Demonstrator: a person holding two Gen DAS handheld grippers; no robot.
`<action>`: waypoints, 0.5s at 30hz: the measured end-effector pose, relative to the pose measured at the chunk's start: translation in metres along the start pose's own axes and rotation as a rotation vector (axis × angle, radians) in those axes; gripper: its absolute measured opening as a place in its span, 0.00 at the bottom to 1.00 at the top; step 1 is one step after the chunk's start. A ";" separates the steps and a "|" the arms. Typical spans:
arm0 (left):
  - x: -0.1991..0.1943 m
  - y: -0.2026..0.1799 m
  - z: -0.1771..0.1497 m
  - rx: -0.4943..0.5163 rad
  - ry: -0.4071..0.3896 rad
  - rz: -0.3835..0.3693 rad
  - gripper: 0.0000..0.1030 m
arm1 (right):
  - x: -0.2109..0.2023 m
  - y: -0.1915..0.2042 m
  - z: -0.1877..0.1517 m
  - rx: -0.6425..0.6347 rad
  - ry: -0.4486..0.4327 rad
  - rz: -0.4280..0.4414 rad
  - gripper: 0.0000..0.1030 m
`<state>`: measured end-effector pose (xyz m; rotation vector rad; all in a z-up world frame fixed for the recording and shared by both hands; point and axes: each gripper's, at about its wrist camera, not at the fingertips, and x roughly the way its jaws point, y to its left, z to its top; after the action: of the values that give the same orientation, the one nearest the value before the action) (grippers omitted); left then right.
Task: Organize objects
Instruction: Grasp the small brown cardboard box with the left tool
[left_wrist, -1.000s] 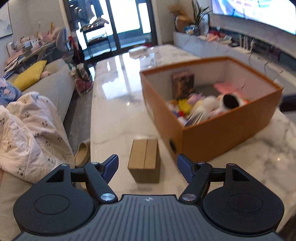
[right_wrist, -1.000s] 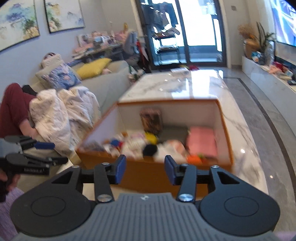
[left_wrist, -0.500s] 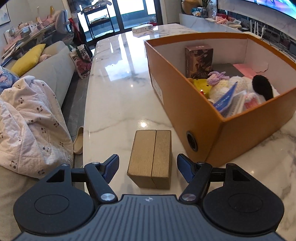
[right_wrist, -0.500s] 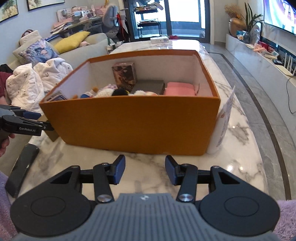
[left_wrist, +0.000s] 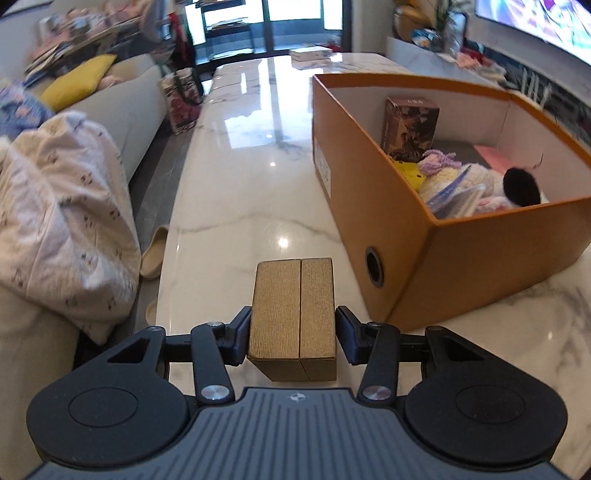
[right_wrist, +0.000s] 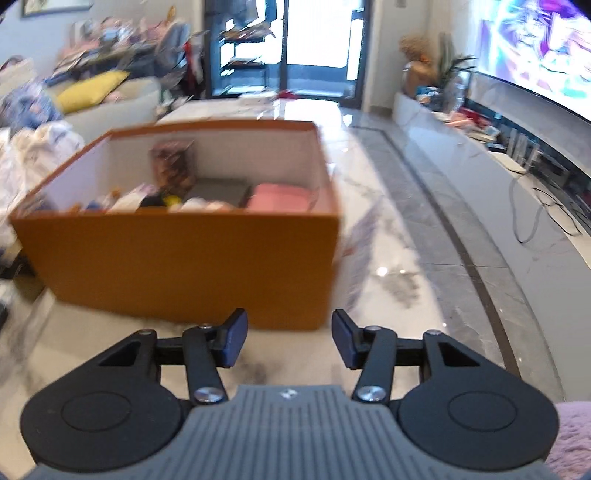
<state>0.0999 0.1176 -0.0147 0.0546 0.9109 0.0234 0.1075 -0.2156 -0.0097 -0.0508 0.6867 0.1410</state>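
Observation:
A small gold-brown box (left_wrist: 293, 314) lies on the white marble table (left_wrist: 251, 192), just left of the orange storage box (left_wrist: 476, 258). My left gripper (left_wrist: 293, 336) is around its near end, both pads at its sides. The orange box (right_wrist: 184, 254) holds a brown printed carton (left_wrist: 410, 125), plush toys (left_wrist: 480, 184), a pink item (right_wrist: 279, 197) and other things. My right gripper (right_wrist: 289, 341) is open and empty, in front of the orange box's right corner, above the table. That view is motion-blurred.
A sofa with a crumpled white blanket (left_wrist: 62, 214) and a yellow cushion (left_wrist: 79, 81) runs along the table's left side. A slipper (left_wrist: 153, 253) lies on the floor there. A paper sheet (right_wrist: 360, 254) leans at the orange box's right. A TV console (right_wrist: 517, 155) stands on the right.
My left gripper moved forward and its pads closed in around the gold-brown box. My right gripper swung to the right, toward the orange box's right corner.

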 end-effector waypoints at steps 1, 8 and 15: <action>-0.006 -0.001 -0.003 -0.016 -0.002 0.001 0.53 | -0.003 -0.006 0.002 0.027 -0.017 -0.003 0.49; -0.029 -0.018 -0.018 -0.063 0.014 -0.013 0.53 | -0.023 -0.031 0.023 0.163 -0.135 -0.024 0.40; -0.041 -0.045 -0.031 -0.075 0.010 -0.069 0.53 | -0.003 -0.042 0.043 0.260 -0.119 -0.023 0.30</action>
<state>0.0504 0.0716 -0.0035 -0.0465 0.9206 -0.0060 0.1379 -0.2532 0.0256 0.1970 0.5812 0.0314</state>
